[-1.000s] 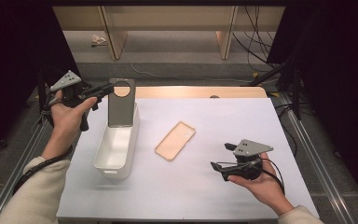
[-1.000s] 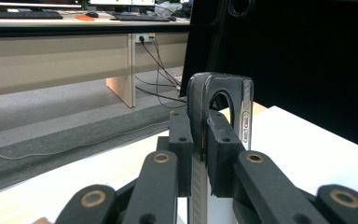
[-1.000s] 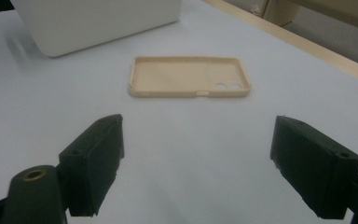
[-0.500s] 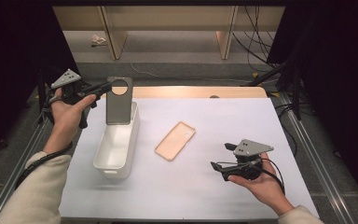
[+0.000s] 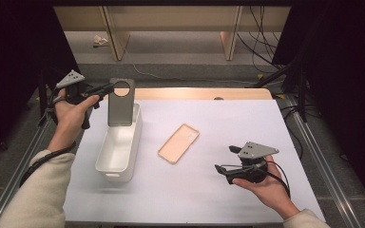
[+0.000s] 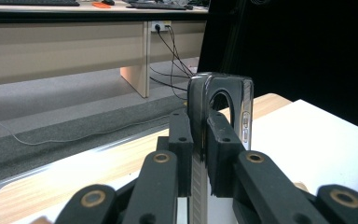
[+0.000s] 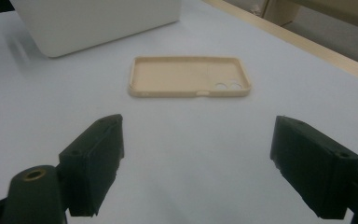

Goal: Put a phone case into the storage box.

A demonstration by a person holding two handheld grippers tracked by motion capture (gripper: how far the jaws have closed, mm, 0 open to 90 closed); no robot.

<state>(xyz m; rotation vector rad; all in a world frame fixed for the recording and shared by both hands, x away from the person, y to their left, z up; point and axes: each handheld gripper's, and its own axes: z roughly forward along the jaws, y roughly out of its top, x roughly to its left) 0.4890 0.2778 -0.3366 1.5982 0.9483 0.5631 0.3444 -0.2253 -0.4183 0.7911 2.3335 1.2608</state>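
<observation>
A white sheet covers the table [image 5: 209, 190], whose wooden edge shows at the far side; beyond lie grey floor, desk legs and cables. The left hand [image 5: 69, 116] is raised at the table's far left, and its gripper [image 5: 105, 89] is clamped on the upper edge of a dark case [image 5: 120, 107] held upright over the far end of a white bin [image 5: 119, 152]. The right gripper [image 5: 224, 171] rests low in the palm, jaws wide apart and empty, aimed at a tan case [image 7: 189, 76] lying flat just ahead.
</observation>
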